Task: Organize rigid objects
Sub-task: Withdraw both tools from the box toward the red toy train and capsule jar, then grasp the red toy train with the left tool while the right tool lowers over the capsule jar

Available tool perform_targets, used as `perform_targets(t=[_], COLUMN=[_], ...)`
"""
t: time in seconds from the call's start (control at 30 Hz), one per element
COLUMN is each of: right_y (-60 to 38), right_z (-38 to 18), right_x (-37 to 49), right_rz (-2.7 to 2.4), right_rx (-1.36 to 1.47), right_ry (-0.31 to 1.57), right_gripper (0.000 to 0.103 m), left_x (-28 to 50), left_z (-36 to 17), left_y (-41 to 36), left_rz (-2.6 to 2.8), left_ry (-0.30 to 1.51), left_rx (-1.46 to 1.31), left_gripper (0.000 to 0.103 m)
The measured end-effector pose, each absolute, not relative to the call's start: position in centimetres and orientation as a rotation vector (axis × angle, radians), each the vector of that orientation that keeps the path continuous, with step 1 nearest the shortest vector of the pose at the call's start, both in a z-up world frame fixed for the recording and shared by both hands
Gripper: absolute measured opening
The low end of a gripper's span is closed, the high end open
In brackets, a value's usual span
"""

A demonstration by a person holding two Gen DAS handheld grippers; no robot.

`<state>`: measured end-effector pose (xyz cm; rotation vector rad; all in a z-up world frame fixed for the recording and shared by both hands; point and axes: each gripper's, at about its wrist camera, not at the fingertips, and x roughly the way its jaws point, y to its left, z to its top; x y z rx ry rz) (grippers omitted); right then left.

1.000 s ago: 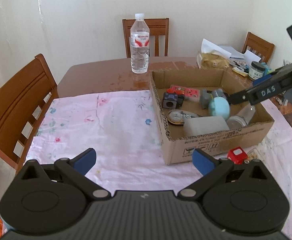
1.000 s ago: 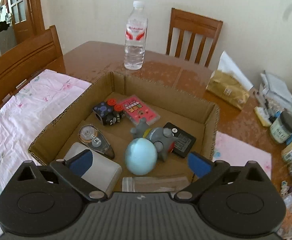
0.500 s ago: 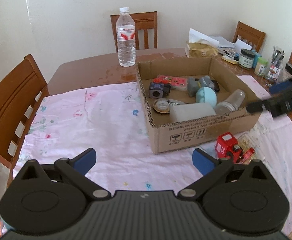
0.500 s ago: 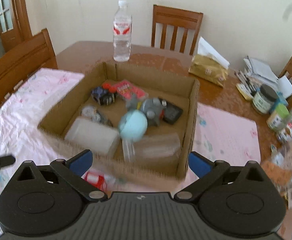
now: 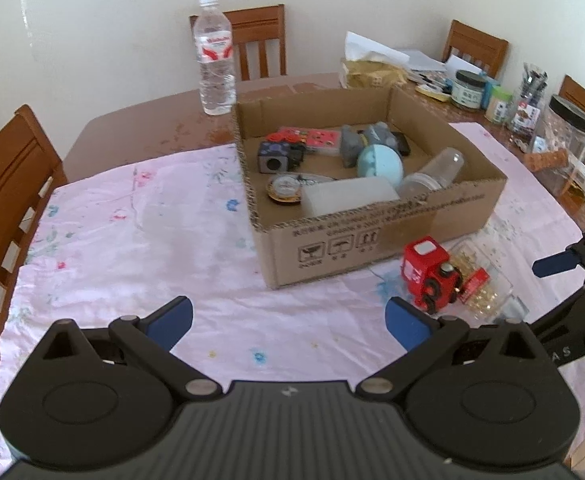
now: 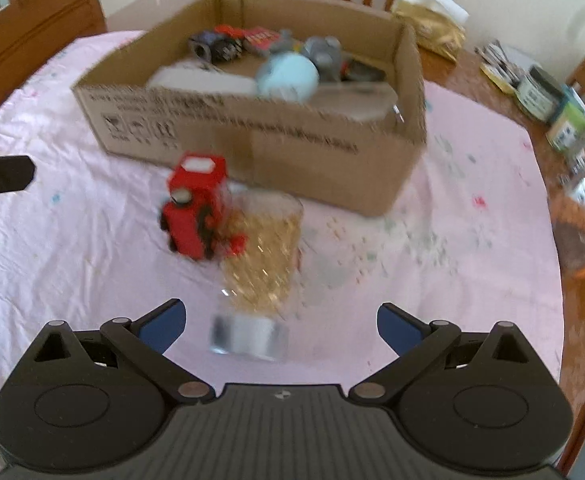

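A cardboard box (image 5: pixel 376 236) (image 6: pixel 252 148) on the pink cloth holds several items: a pale blue ball (image 5: pixel 380 162), a grey figure, a clear bottle (image 5: pixel 432 172), a white block and small toys. In front of it stand a red toy truck (image 5: pixel 428 274) (image 6: pixel 194 206) and a clear jar of gold bits (image 5: pixel 482 284) (image 6: pixel 260 260) lying on its side. My left gripper (image 5: pixel 288 322) hangs open and empty above the cloth, short of the box. Open too, my right gripper (image 6: pixel 278 324) hovers just before the jar's lid; it also shows as the right gripper (image 5: pixel 560 276) at the left view's edge.
A water bottle (image 5: pixel 215 60) stands behind the box. Jars, tins and papers (image 5: pixel 468 88) crowd the table's far right. Wooden chairs (image 5: pixel 8 184) ring the table. Bare pink cloth (image 5: pixel 132 240) stretches left of the box.
Both grippers have drawn back from the box toward the table's front. The right one left the space over the box and dropped low in front of the jar and truck.
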<state>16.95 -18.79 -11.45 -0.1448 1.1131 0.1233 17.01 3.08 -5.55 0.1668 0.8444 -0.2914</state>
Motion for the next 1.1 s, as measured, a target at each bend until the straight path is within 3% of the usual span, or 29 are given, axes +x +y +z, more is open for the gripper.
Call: perform_targets(t=[1.1], right_y=[-24.6], right_z=[-13.8], right_x=[15.2], right_rz=[-0.049], right_rx=[-0.005], right_ry=[1.050], right_gripper=[0.103], left_x=[21.0], left_z=[-8.4], left_y=[-5.4], left_rz=[-0.419], left_ry=[0.896], left_rx=[0.176], left_gripper=[0.102])
